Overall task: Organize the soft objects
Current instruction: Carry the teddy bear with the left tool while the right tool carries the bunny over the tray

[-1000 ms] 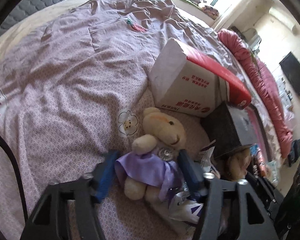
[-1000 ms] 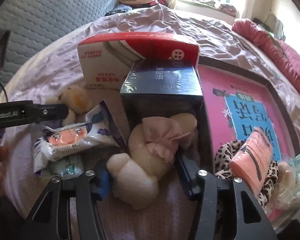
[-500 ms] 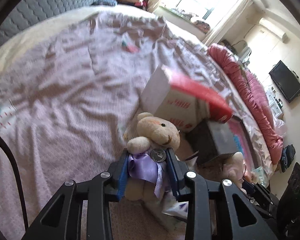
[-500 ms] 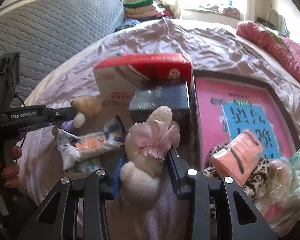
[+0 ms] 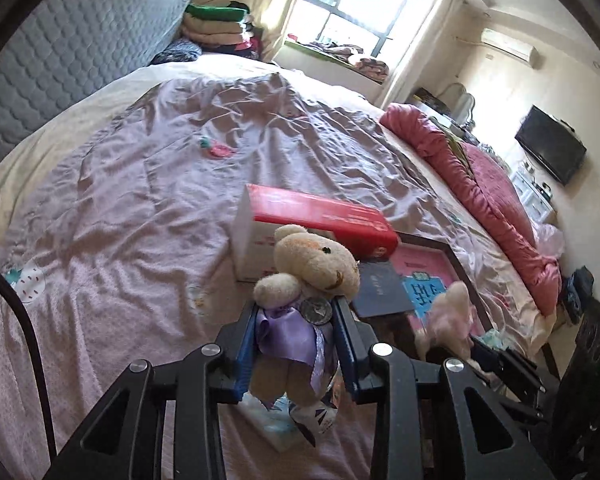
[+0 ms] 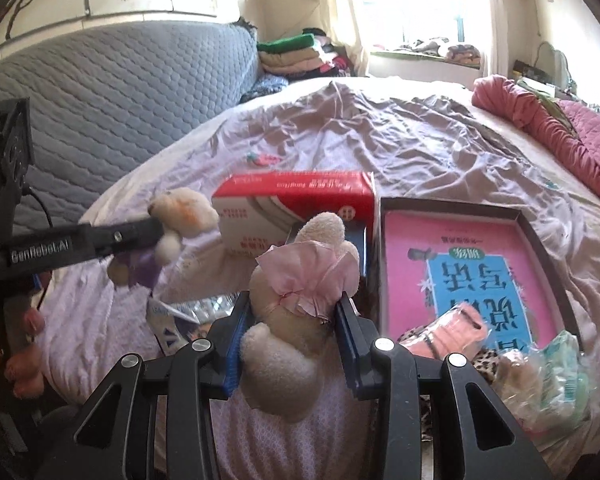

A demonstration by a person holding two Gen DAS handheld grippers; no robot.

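Between the blue pads of the left gripper [image 5: 296, 338], in the left wrist view, a cream plush bear with a purple satin bow [image 5: 304, 280] is clamped at its middle, held above the bed with the wrinkled lilac sheet [image 5: 140, 200]. Its head rises above the fingertips and its legs hang below them. The jaws have just been closing on it. Behind the bear a red and white cardboard box [image 5: 320, 216] stands on the bed, with a dark blue box [image 5: 382, 288] just beside it. Under the bear lies a white plastic packet [image 5: 284, 424]. At right, blurred, shows a second cream plush toy with a pink bow [image 5: 446, 312].

From the right wrist view, the right gripper [image 6: 292, 336] is clamped on that plush toy with the pink bow [image 6: 296, 312], its jaws having just been closing on it; the toy is clear of the sheet. To the right, a shallow dark-rimmed tray [image 6: 540, 236] holds a pink and blue printed board [image 6: 476, 272]. At its near end rest a rolled salmon-pink cloth [image 6: 456, 330], a leopard-print fabric [image 6: 482, 364] and a crinkled clear bag of pale green items [image 6: 556, 372]. At left, the left gripper holds the bear aloft, and fingers of a hand [image 6: 24, 356] show at the edge.
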